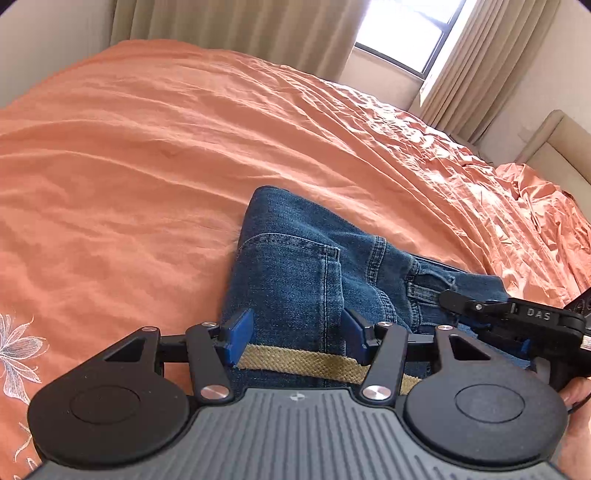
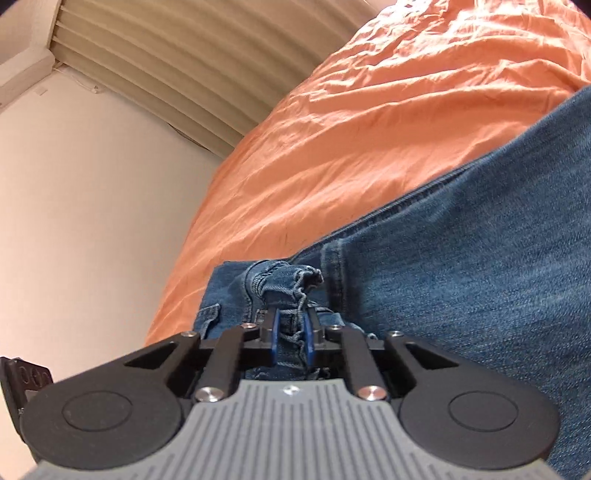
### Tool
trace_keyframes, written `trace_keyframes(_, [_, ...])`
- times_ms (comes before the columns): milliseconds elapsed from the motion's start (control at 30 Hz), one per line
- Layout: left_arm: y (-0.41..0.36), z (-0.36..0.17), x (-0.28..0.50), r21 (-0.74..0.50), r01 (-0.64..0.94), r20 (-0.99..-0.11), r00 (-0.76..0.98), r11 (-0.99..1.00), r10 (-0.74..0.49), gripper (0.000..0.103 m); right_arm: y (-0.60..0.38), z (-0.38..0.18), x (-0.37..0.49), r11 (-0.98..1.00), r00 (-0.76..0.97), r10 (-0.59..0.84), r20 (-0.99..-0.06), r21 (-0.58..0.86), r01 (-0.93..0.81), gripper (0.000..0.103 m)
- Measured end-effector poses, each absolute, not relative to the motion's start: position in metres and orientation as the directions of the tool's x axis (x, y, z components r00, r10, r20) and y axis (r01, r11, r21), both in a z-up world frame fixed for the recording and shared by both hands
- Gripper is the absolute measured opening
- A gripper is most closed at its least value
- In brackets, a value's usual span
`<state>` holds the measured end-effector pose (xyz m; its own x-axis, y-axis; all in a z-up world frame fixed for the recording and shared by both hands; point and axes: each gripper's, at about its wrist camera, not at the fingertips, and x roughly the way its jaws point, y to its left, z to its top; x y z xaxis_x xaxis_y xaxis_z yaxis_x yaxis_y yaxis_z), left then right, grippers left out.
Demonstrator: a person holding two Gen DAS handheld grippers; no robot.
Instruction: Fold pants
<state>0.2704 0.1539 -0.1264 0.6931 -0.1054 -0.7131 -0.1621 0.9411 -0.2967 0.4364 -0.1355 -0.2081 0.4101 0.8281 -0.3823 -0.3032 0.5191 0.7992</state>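
Observation:
Blue denim pants [image 1: 295,266] lie bunched on an orange bed sheet [image 1: 147,147]. A tan woven belt [image 1: 306,363] runs along their waistband near me. My left gripper [image 1: 297,332] is open, its blue pads [image 1: 242,332] spread on either side of the waistband just above the belt. My right gripper [image 2: 291,332] is shut on a bunched fold of denim with frayed threads [image 2: 288,291]. The pants [image 2: 480,277] spread away to the right in the right wrist view. The right gripper also shows in the left wrist view [image 1: 517,317], at the pants' right edge.
The orange sheet [image 2: 369,129] is wrinkled, with a white flower print [image 1: 18,350] at the left. Beige curtains [image 1: 229,29] and a bright window [image 1: 406,33] stand behind the bed. A cream wall [image 2: 92,221] and a beige headboard [image 1: 554,147] border it.

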Motion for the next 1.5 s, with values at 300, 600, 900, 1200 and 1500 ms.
trace_keyframes(300, [0.138, -0.106, 0.283, -0.321, -0.082, -0.652, 0.742, 0.944, -0.157, 0.062, -0.18, -0.192, 0.404, 0.434, 0.388, 0.857, -0.338, 0.88, -0.192, 0.004])
trace_keyframes(600, [0.111, -0.131, 0.323, -0.223, -0.073, -0.75, 0.649, 0.972, -0.124, 0.059, -0.165, -0.235, 0.419, 0.519, 0.363, 0.809, -0.463, 0.852, -0.07, 0.01])
trace_keyframes(900, [0.122, -0.144, 0.328, -0.246, -0.068, -0.759, 0.633, 0.967, -0.148, 0.058, -0.156, -0.264, 0.443, 0.394, 0.341, 0.863, -0.373, 0.919, 0.009, 0.022])
trace_keyframes(1200, [0.125, -0.118, 0.305, -0.25, -0.041, -0.642, 0.755, 0.967, -0.135, 0.05, -0.162, -0.216, 0.419, 0.421, 0.413, 0.847, -0.336, 0.897, -0.133, 0.013])
trace_keyframes(1500, [0.142, -0.08, 0.293, -0.264, -0.061, -0.583, 0.805, 0.963, -0.109, 0.05, -0.14, -0.061, 0.433, 0.647, 0.455, 0.748, -0.482, 0.683, -0.339, 0.011])
